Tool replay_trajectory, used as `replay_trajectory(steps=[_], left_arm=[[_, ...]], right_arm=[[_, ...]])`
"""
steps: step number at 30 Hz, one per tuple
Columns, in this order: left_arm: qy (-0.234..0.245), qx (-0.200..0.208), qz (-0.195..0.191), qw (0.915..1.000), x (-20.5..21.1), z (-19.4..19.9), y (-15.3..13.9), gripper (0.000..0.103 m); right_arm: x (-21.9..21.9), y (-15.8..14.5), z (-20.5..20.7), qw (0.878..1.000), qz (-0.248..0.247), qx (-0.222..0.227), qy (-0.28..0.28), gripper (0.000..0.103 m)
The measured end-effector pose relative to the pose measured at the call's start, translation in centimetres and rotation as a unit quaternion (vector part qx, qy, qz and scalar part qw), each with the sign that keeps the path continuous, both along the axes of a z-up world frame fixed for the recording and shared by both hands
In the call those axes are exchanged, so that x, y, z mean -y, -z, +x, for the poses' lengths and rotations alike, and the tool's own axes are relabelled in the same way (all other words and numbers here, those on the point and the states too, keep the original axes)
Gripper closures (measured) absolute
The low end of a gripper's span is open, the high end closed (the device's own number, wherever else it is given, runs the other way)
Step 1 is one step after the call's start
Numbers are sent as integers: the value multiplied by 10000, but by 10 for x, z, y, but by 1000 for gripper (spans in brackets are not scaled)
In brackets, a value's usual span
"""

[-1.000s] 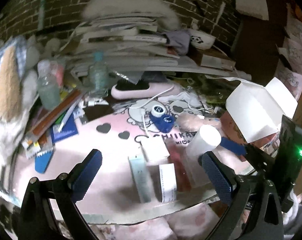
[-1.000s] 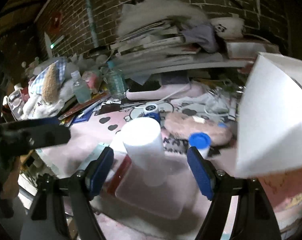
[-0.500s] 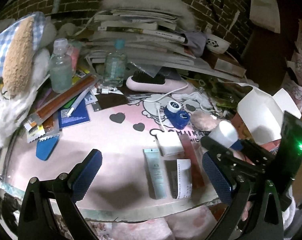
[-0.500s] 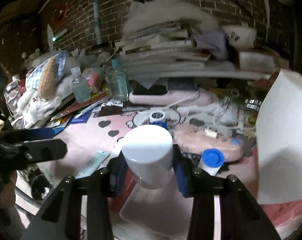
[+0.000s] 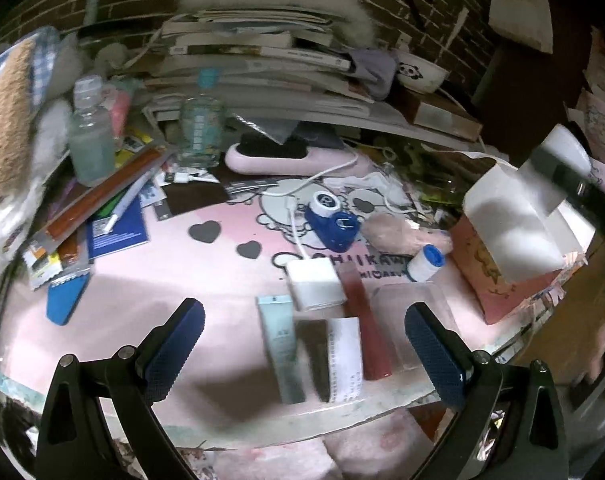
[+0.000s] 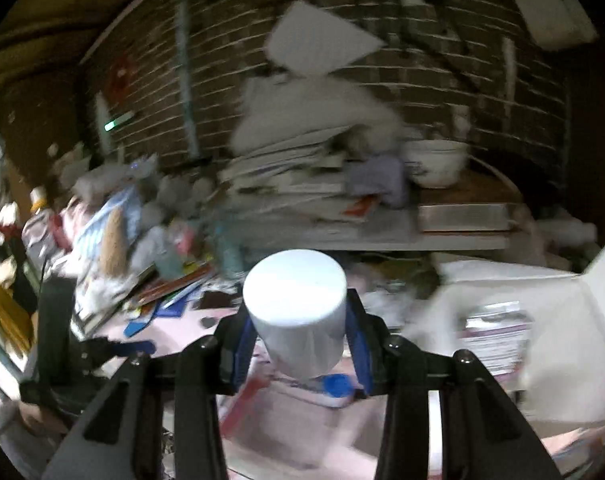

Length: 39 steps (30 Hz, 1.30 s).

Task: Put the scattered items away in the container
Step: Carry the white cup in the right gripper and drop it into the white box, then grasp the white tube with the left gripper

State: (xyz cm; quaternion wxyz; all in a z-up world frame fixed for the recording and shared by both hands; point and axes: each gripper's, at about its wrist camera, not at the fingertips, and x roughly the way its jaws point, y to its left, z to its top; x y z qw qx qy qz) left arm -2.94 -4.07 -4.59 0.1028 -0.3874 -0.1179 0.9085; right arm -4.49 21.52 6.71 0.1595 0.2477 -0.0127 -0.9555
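Ahead of the left gripper [image 5: 302, 354], whose blue-padded fingers stand wide apart and hold nothing, a pale teal squeeze tube [image 5: 281, 348] lies on the pink printed mat [image 5: 206, 280], just left of a white printed receipt strip [image 5: 344, 360] and a dark red flat stick [image 5: 364, 320]. Further right, the right gripper [image 6: 300, 344] is clamped on a white cylindrical jar [image 6: 298, 312], raised above the mat, with the open white cardboard box [image 6: 542, 320] to its right.
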Motion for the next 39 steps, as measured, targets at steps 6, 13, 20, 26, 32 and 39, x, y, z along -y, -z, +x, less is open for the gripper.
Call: replay_trajectory(steps=[6,13,20,26,32,39], left_arm=[[127,-8,3,9999,-9,-3,-1,3],[155,141,-89,9997,-12,-5,8,3],[196,241,-193,9993,-11,-5,16,3],[330,286,-199,9988,-13,-4,25,3],[351,173,-134,9991,-10,2,29,4],[318,-97,60,9994,1,13,27,15]], right_arm=[[-63,-14,-18,9917,738,450,955,65],[-96,14,-51,9733,1367,1663,798,65],[-106,39,-66,9587,1529,2300,676,65],[-106,29,-58,9631,1477,2121,753,54],[-82,1,-33,9792,1471,1016,962,33],[-19,-4,6,9957,860,303,-174,34]])
